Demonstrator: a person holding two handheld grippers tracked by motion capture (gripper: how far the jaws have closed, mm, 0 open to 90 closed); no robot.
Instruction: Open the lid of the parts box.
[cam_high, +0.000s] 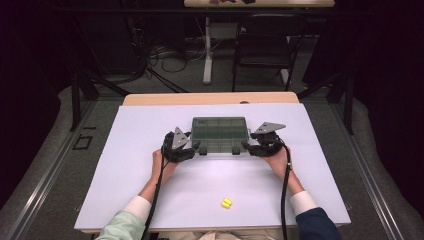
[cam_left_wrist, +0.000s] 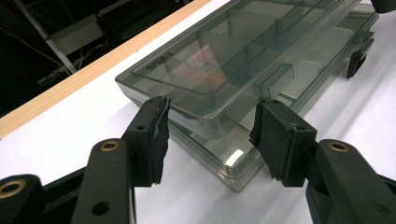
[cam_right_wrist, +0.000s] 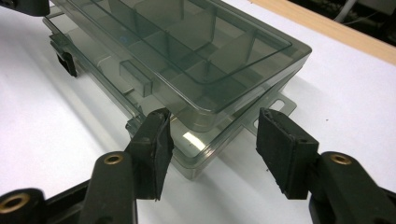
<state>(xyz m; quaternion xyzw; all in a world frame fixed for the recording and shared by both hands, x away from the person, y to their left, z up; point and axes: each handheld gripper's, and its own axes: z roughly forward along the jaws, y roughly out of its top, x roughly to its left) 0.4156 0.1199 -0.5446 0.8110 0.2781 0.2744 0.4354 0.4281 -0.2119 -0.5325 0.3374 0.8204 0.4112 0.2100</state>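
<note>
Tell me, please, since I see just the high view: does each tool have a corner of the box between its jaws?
Observer: Yes for the left. In the left gripper view the left tool straddles a near corner of the grey box; whether its pads press on it, I cannot tell.
Operator: And the other one?
Observer: The right tool straddles the other near corner the same way, beside a small slotted tab on that end of the box.
Operator: Is the lid down?
Observer: It looks shut: the lid lies flat on the base all along the seam.
</note>
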